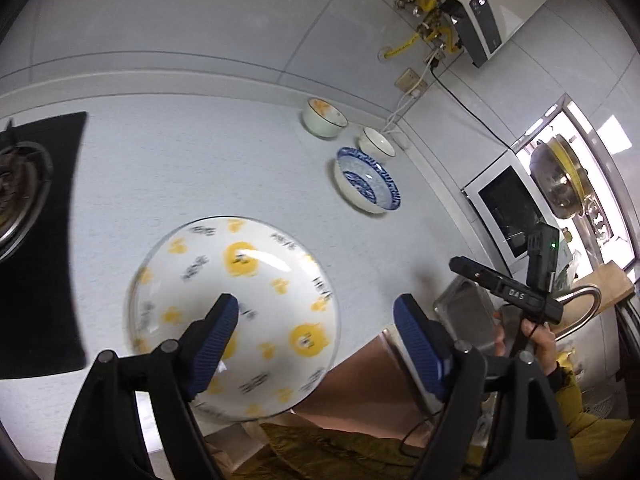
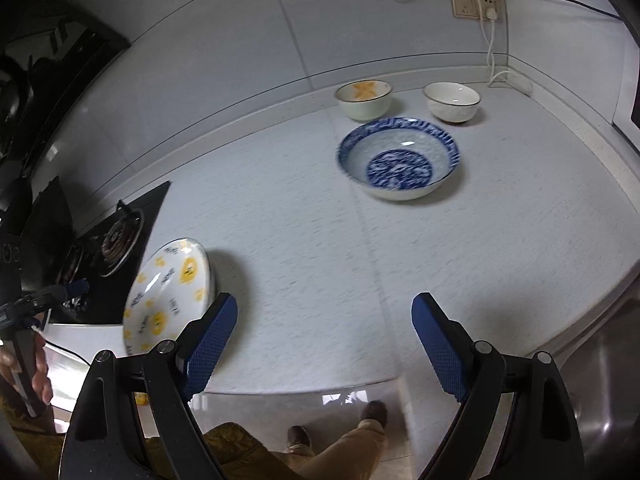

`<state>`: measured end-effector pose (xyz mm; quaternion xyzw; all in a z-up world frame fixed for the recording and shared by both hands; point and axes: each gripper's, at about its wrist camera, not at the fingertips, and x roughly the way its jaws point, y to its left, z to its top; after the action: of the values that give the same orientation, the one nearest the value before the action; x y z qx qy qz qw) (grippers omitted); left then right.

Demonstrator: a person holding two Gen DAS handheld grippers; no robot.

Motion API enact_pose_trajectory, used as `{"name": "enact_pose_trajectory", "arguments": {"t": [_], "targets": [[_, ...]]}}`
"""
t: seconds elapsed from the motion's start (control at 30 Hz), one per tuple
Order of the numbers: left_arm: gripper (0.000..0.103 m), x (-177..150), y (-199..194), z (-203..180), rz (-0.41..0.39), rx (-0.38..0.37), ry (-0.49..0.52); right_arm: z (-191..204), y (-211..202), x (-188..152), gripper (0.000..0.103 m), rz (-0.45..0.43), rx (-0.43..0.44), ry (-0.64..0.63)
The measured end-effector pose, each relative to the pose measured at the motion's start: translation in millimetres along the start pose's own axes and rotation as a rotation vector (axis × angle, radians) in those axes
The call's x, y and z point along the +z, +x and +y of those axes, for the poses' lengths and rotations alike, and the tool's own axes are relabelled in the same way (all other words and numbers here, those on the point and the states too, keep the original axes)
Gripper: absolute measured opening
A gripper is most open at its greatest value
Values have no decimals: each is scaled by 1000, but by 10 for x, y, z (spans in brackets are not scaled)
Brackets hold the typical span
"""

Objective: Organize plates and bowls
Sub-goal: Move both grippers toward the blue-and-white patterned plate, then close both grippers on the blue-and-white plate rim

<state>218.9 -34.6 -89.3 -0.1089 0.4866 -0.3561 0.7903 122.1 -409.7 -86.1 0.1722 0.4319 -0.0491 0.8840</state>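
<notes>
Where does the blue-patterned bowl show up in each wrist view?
Left wrist: blue bowl right of centre, beyond the yellow plate.
Right wrist: blue bowl upper centre-right, on the counter.
Shared landmark: two small white bowls directly behind it, by the wall, the orange-marked one on the left.

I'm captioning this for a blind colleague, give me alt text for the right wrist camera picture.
The open right gripper hovers above a pale countertop, holding nothing. Ahead sits a blue-patterned bowl, with an orange-marked bowl and a white bowl behind it near the wall. At left, a yellow-spotted plate lies beside a black gas stove.
</notes>
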Motion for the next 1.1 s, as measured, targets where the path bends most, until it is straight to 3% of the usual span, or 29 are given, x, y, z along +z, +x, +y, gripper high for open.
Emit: {"name": "enact_pose_trajectory", "arguments": {"t": [0.27, 0.5, 0.67, 0.73, 0.8, 0.9, 1.1], "targets": [[80, 673, 1179, -668, 47, 45, -86, -957, 482, 919, 86, 51, 74, 35], [80, 1214, 2282, -611, 113, 118, -256, -1437, 1342, 1477, 86, 228, 172, 58], [78, 1456, 2994, -428, 144, 157, -378, -1533, 1769, 1598, 85, 323, 244, 57], [78, 1490, 3205, -374, 170, 143, -409, -1583, 1866, 1636, 72, 336, 248, 50], [78, 1490, 3325, -328, 169, 150, -438, -1619, 1934, 1640, 49, 349, 257, 54], [72, 1509, 3427, -316, 160, 172, -417, -1661, 2049, 1629, 26, 379, 263, 56], [40, 1568, 3607, -309, 207, 171, -407, -1680, 2120, 1609, 12, 393, 249, 53]]}}
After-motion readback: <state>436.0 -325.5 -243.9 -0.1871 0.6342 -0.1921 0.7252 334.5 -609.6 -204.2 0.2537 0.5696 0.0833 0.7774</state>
